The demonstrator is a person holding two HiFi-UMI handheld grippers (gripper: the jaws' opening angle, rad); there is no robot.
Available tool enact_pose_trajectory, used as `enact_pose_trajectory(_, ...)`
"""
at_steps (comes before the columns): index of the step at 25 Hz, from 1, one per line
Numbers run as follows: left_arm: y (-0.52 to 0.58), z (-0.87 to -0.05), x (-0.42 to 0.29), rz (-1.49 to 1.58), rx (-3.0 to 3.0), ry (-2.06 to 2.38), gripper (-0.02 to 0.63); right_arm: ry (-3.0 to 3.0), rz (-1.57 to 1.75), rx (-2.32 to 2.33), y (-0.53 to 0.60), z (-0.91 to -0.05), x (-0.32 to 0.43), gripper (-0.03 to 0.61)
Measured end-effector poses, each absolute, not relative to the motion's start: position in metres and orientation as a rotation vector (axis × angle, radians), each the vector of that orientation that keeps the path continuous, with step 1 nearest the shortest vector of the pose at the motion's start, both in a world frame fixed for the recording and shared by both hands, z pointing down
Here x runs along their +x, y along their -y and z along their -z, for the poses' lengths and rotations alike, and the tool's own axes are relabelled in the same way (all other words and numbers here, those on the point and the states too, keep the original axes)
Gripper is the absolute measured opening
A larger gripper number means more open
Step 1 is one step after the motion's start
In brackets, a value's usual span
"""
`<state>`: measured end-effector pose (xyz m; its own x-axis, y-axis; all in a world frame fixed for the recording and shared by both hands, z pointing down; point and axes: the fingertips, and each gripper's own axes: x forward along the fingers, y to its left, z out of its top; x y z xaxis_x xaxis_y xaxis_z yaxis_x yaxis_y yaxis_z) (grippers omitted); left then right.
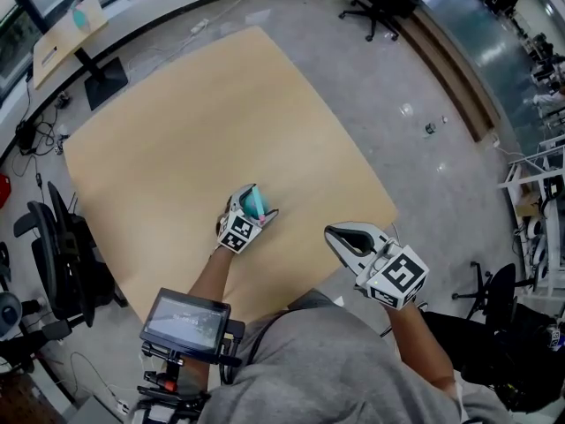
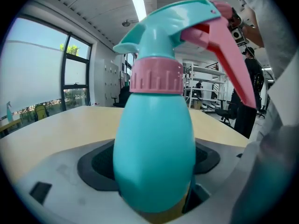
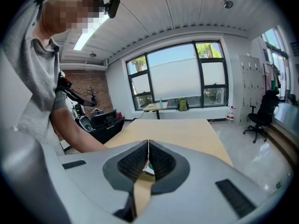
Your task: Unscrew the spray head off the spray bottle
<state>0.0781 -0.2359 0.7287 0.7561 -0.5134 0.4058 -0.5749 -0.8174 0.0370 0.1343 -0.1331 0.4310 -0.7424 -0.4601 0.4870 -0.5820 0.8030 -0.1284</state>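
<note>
A teal spray bottle with a pink collar and a pink trigger stands upright on the wooden table. In the head view the bottle sits near the table's front edge, mostly hidden by my left gripper. The left jaws stand wide on both sides of the bottle's body; I see no pad pressing on it. My right gripper hovers to the right, over the table's front right edge and apart from the bottle. Its jaws are closed together with nothing between them.
Black office chairs stand at the left and at the far side. A small desk on a black stand is at the upper left. A tablet-like device hangs at the person's waist. Grey floor surrounds the table.
</note>
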Motion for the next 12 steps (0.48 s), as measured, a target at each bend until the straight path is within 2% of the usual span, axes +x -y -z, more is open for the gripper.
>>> enact_pose_trajectory(6,0.228,-0.728,0.076,-0.74,2.781,0.855,0.407,2.571,-0.405,0.716,0.137,-0.437,0.117,0.006)
enact_pose_trajectory(12,0.205,-0.683,0.071,-0.958,2.837,0.884,0.405,2.6,-0.486,0.673,0.144,-0.437,0.096,0.009)
